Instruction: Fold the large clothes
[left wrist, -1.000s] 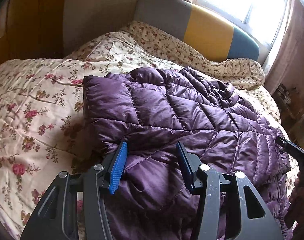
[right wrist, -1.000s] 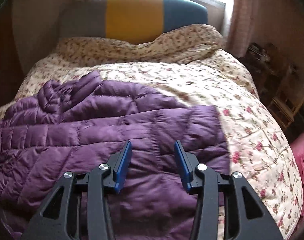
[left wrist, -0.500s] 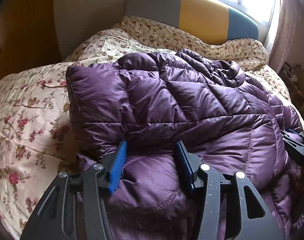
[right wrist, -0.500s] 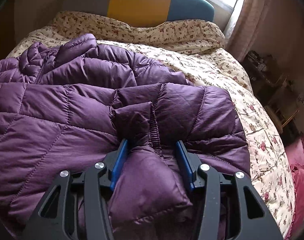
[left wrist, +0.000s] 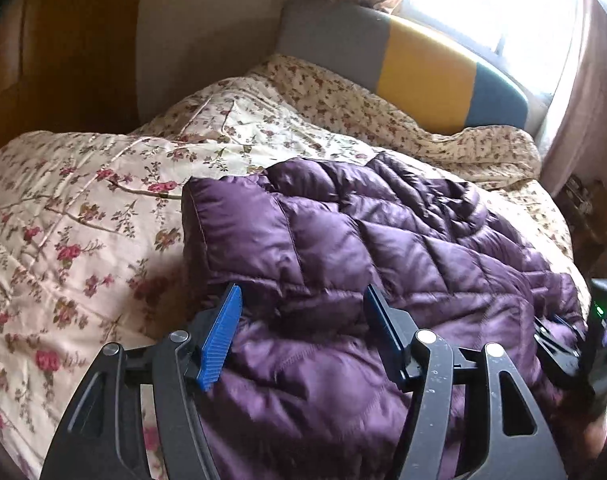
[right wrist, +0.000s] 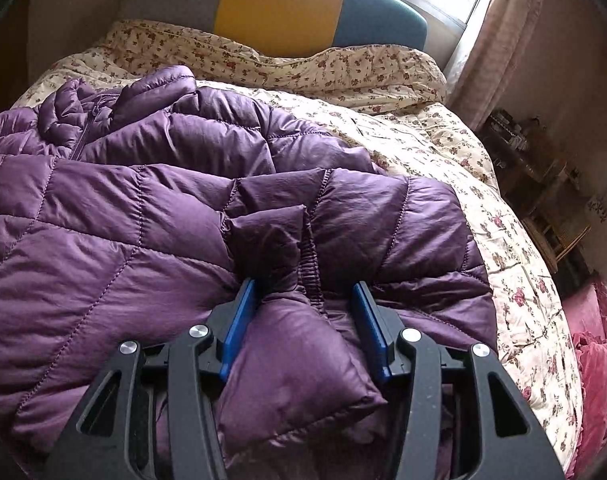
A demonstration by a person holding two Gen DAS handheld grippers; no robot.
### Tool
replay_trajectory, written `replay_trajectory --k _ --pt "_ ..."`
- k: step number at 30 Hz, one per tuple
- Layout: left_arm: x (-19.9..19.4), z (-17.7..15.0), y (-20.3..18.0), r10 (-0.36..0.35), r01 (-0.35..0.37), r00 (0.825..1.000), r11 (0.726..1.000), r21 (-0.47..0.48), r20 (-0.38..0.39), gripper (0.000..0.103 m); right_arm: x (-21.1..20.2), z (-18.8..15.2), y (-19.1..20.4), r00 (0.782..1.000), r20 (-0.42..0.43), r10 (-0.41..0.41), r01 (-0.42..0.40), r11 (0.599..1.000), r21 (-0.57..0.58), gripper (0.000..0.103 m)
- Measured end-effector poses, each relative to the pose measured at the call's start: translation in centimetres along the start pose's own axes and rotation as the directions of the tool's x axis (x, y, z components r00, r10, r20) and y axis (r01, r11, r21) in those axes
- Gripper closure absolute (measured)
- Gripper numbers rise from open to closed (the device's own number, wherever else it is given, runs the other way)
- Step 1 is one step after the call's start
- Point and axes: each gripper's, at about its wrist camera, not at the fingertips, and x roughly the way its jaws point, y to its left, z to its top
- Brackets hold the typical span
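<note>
Purple quilted down jacket (right wrist: 151, 216), slick and puffy, lies across the floral quilted bed cover (left wrist: 83, 232), with its lower part doubled up over the body and the collar and zip towards the headboard. You have both claws at the near folded edge.

Your left claw (left wrist: 303, 320) is opening: its blue pads stand clear of the bulging fabric between them, so that side of the fold is already loose. Your right claw (right wrist: 305, 316) sits around a pinched-up lump of the jacket with a gathered elastic seam beside it. Its jaws stand at a middling gap; the left pad touches the lump, while the right pad seems to have a little air, so I judge the hold loosened rather than firm, though I cannot tell for certain.

The main risk is springback. This padding holds air, and with nothing pressing on it the folded layer is likely to puff up and creep open once you leave. Slippery shell fabric makes that worse, since the upper layer can slide off the lower one.

A second risk lies in your retreat. If either pad or the elastic seam catches as you pull back, you will drag the edge askew and undo the alignment. Back out straight along the fingers, not sideways.

Also watch the two claws themselves: they work close together at the near edge.
</note>
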Motion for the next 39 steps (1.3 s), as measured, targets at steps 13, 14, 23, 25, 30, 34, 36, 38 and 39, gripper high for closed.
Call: replay_trajectory --k 13,14,23,25,30,34,36,38,39 --pt "4.5 -0.9 0.5 0.037 -0.035 0.998 0.998 0.052 -0.049 0.040 0.3 0.1 0.1 1.000 0.007 0.024 -0.024 1.000 0.010 0.053" --pt "4.5 -0.9 0.5 0.038 -0.036 0.998 0.998 0.054 -0.049 0.040 0.3 0.2 0.1 1.000 0.007 0.025 -0.025 1.000 0.011 0.053" --pt "1.7 -0.7 0.5 0.015 -0.014 0.999 1.000 0.028 -0.052 0.027 0.3 0.3 0.0 1.000 -0.001 0.001 -0.001 1.000 0.008 0.045" --pt "0.4 -1.1 0.8 0.021 -0.020 0.999 1.000 0.014 -0.043 0.027 0.1 0.7 -0.4 1.000 -0.003 -0.010 0.011 1.000 0.009 0.038" --pt "-2.6 -2.4 1.6 0.039 -0.038 0.999 0.999 0.006 -0.032 0.027 -1.6 1.0 -1.6 1.000 -0.004 0.005 -0.005 1.000 0.003 0.023" --pt "-5.0 -3.4 2.3 0.015 -0.015 0.999 1.000 -0.005 -0.039 0.027 -3.8 0.0 -2.9 0.999 -0.006 0.039 -0.039 0.999 -0.012 0.017" --pt "-6.5 -4.5 2.6 0.007 -0.007 0.999 1.000 0.015 -0.041 0.027 -4.6 -1.2 -3.6 0.997 -0.027 0.067 -0.068 0.997 -0.022 0.016" --pt "-7.7 -5.7 3.0 -0.004 0.005 0.999 1.000 0.025 -0.044 0.027 -5.6 -2.5 -4.4 0.995 -0.041 0.088 -0.089 0.996 -0.030 0.016" --pt "-8.3 -6.4 3.3 -0.010 0.011 0.998 1.000 0.024 -0.054 0.027 -5.9 -3.0 -4.7 0.994 -0.049 0.094 -0.096 0.995 -0.038 0.016"
